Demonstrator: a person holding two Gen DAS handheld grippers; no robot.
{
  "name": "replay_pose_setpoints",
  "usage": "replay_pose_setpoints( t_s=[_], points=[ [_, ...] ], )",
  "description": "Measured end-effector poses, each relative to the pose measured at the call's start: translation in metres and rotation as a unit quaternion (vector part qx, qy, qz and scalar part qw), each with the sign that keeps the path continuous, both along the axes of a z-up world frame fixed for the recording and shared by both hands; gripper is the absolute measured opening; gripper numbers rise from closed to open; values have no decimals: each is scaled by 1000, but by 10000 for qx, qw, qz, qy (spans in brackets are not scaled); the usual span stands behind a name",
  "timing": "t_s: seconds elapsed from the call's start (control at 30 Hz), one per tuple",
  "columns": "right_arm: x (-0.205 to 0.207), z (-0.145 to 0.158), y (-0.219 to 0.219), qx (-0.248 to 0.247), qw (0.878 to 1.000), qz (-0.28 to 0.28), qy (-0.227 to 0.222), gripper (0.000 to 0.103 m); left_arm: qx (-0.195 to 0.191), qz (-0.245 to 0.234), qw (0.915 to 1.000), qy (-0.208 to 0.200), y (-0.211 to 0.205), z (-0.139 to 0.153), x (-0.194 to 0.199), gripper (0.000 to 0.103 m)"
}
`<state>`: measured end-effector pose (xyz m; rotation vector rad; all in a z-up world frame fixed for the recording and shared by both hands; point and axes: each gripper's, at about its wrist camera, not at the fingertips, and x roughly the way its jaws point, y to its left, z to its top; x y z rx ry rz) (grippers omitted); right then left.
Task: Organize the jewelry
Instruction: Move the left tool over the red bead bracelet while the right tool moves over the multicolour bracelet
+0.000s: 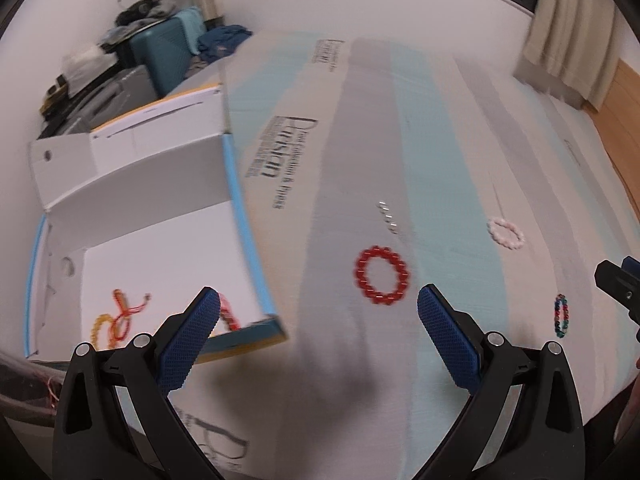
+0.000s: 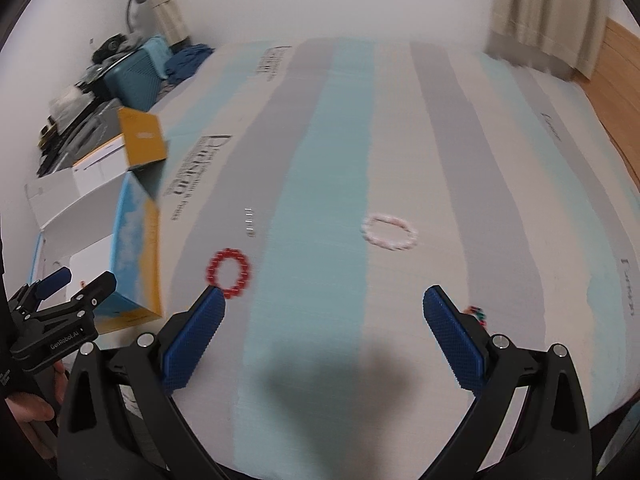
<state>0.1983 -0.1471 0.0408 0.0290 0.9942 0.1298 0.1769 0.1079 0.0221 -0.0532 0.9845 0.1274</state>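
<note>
A red bead bracelet (image 1: 382, 275) lies on the striped bedsheet, just ahead of my open, empty left gripper (image 1: 319, 305); it also shows in the right wrist view (image 2: 229, 273). A pink-white bracelet (image 1: 506, 233) (image 2: 390, 232) lies farther right. A multicolour bracelet (image 1: 561, 316) lies at the right, partly hidden behind my right finger (image 2: 476, 314). A small silver piece (image 1: 387, 216) (image 2: 249, 221) lies beyond the red bracelet. An open white box (image 1: 168, 256) at the left holds orange and red bracelets (image 1: 116, 318). My right gripper (image 2: 324, 304) is open and empty.
The bed's striped sheet (image 2: 328, 160) fills both views. A teal suitcase (image 1: 164, 52) and piled clutter stand at the far left by the wall. A curtain (image 1: 568, 32) and wooden floor (image 1: 624, 120) are at the right. The left gripper (image 2: 60, 300) shows beside the box.
</note>
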Motion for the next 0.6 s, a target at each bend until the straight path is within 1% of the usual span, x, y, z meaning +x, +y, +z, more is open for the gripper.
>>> replay_pose_setpoints(
  t_s=[0.2, 0.33, 0.47, 0.6],
  points=[
    [2, -19, -51, -71, 9994, -337, 75, 95, -47, -264, 9996, 103, -38, -18, 17, 97],
    [9, -40, -83, -115, 9982, -533, 254, 95, -131, -409, 9987, 262, -57, -41, 34, 96],
    [16, -62, -111, -239, 9966, -664, 417, 95, -95, -512, 9977, 428, -67, -64, 49, 96],
    [25, -89, -132, -219, 9941, -862, 628, 95, -177, -496, 9969, 586, -68, -87, 61, 96]
  ],
)
